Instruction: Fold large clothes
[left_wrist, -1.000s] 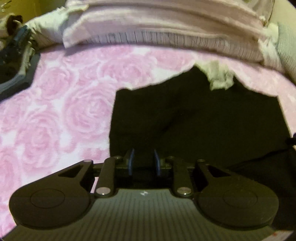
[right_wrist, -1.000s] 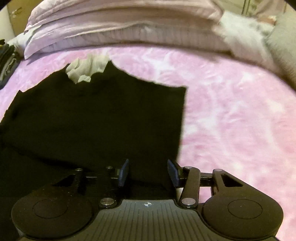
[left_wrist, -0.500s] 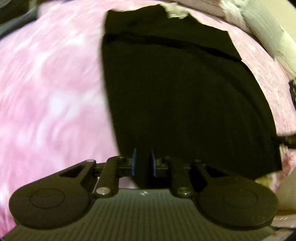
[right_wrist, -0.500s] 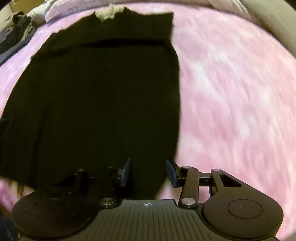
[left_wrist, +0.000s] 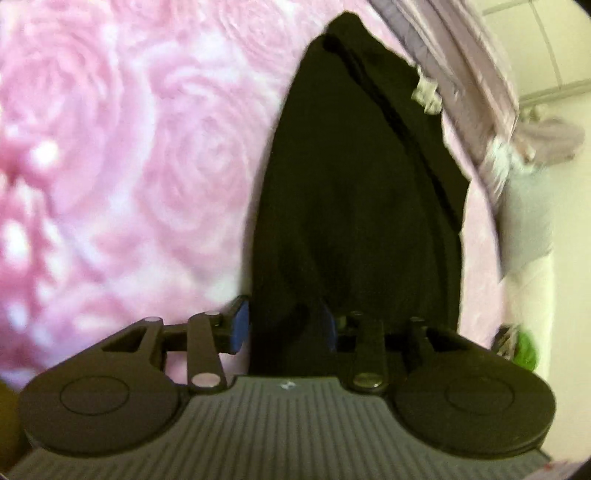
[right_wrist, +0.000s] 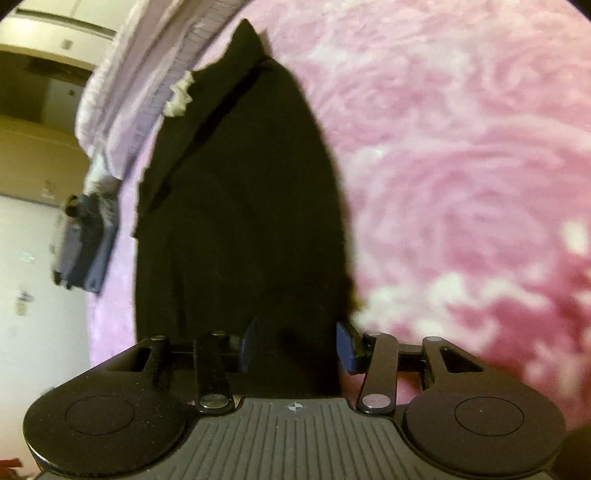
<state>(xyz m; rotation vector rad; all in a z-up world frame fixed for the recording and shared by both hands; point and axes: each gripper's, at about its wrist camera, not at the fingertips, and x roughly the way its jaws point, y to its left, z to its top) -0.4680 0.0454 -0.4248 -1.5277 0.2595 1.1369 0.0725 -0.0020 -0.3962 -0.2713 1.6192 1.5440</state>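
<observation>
blanket: fuzzy pink rose-print fleece (left_wrist: 122, 177), covers the bed
garment: matte black cloth (left_wrist: 354, 206), runs 12 to 6 into both grippers
left gripper (left_wrist: 282, 326): jaws just opened, part open, cloth edge sits loose between the blue pads
right gripper (right_wrist: 295, 345): about half open, cloth between, grip unclear
right view only: dark blue bag (right_wrist: 86, 243) at 9
writing: none readable
</observation>
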